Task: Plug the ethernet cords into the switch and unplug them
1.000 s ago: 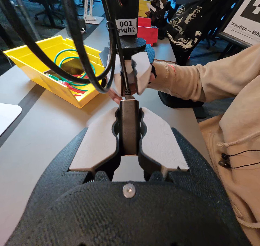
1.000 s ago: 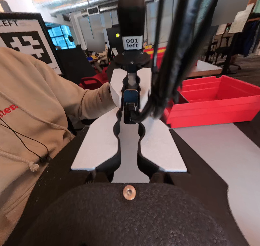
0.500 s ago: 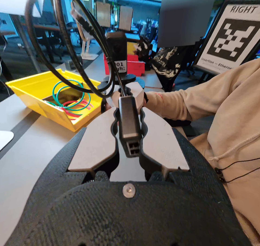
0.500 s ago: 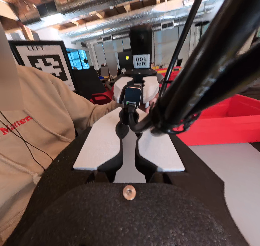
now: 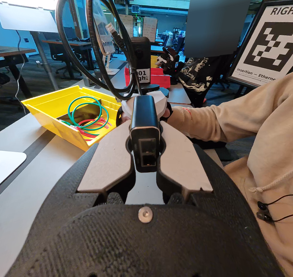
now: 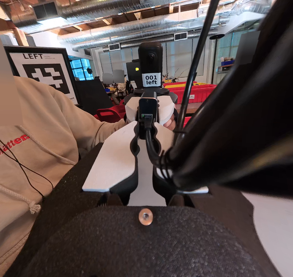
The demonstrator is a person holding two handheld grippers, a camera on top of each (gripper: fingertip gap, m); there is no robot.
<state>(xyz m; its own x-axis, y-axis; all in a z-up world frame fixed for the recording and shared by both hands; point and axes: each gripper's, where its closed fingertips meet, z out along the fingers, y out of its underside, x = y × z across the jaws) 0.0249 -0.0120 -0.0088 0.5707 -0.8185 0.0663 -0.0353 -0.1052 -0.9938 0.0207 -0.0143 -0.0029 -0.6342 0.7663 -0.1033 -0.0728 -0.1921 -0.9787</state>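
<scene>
Tilted up since a second ago, switch shows two ports — left gripper jaws clamp it; right gripper jaws grip black cord plugged in.

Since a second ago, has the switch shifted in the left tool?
Yes. Against the fingers of the left tool, the switch has pitched: its far end, with the black cord plugged in, rose, and its port face now turns toward the camera.

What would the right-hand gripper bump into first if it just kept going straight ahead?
Probably the black switch itself: it sits directly ahead of the right gripper, whose fingers close around the black cord plugged into it. Just behind it is the left gripper, holding the switch. Exact gap is unclear.
</scene>
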